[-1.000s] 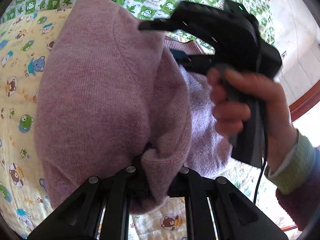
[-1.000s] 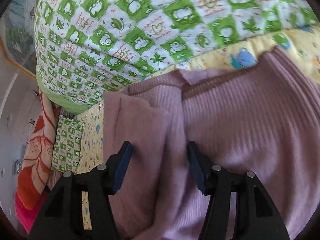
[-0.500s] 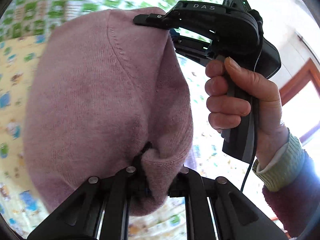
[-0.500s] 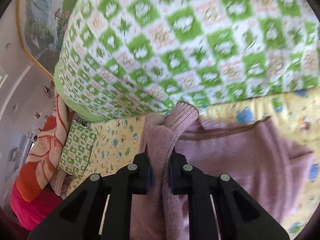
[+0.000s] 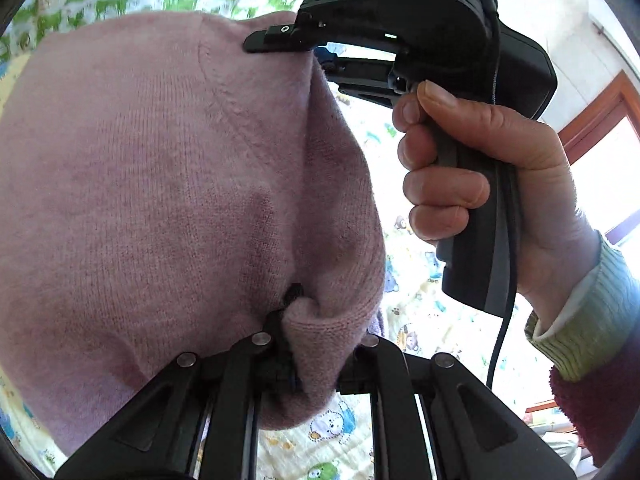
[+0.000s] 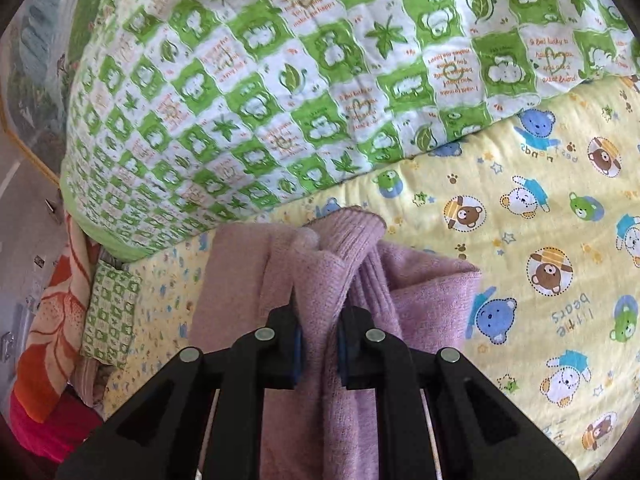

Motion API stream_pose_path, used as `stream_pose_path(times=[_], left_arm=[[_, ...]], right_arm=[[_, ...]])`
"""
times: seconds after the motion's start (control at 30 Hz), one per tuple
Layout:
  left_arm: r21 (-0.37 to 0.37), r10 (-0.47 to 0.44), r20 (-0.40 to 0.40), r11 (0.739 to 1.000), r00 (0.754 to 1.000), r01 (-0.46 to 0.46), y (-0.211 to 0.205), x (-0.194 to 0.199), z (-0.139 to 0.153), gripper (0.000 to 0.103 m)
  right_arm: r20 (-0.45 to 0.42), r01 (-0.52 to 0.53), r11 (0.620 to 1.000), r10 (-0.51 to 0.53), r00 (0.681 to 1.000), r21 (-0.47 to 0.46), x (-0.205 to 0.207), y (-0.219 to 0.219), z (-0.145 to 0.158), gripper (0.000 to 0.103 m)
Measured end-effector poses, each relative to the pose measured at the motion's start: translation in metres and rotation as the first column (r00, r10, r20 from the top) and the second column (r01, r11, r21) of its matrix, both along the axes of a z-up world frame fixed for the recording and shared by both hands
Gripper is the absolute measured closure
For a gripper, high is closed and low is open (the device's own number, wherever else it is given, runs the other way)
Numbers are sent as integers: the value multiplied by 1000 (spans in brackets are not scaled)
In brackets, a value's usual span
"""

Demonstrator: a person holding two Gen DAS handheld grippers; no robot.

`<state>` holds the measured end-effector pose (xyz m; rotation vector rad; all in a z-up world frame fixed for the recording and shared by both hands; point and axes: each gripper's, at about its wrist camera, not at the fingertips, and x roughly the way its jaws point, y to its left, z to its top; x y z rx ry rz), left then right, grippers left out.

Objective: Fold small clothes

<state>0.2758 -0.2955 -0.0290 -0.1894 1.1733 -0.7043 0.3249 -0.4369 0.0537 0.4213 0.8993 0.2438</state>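
In the left wrist view the left gripper (image 5: 316,344) sits at the bottom centre, its jaws nearly together and pinching a thick fold of the pink sweater (image 5: 160,184). The knit fills the left and middle of the frame and hangs from the grip. At the upper right a hand (image 5: 492,168) holds the right gripper (image 5: 280,38), whose tip meets the sweater's top edge; whether it pinches there is hidden in this view. A green cuff (image 5: 576,320) shows at the wrist.

In the right wrist view the right gripper's jaws have just been closing and now stand narrow at the bottom centre, clamped on a bunched ribbed edge of the sweater that rises between the blue pads (image 6: 297,350). The rest of the sweater trails down the lower middle, over a yellow sheet (image 6: 540,220) printed with bears. A green checked quilt (image 6: 280,80) fills the upper frame.
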Motion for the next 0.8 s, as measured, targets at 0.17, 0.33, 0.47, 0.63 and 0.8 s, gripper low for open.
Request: stream_pose_path(times=[0.17,0.33,0.47,0.63,0.8], left_arm=[[-17,-21,-15,1000,1000,20,-4,2,3,81],[-65,-36,-30,997,999,34,16,-5,17,56],[-72,-24,-21,997,999,22,44,-15,28,50],[-49,74,-19,996,997,-75,94,-13,32,43],[-27,242,-48,970,969,-243,148,9,18,36]], right_arm=[[-32,40,999,-41,999,-25,2,-6,-17,78],[-18,109,993,-110,994,-53,-15,-15,-4,63],[18,140,988,-139,990,-68,-43,-19,13,62],[20,111,994,-110,994,-23,-78,-4,20,62],[-37,74,997,-74,997,0,-96,19,3,57]])
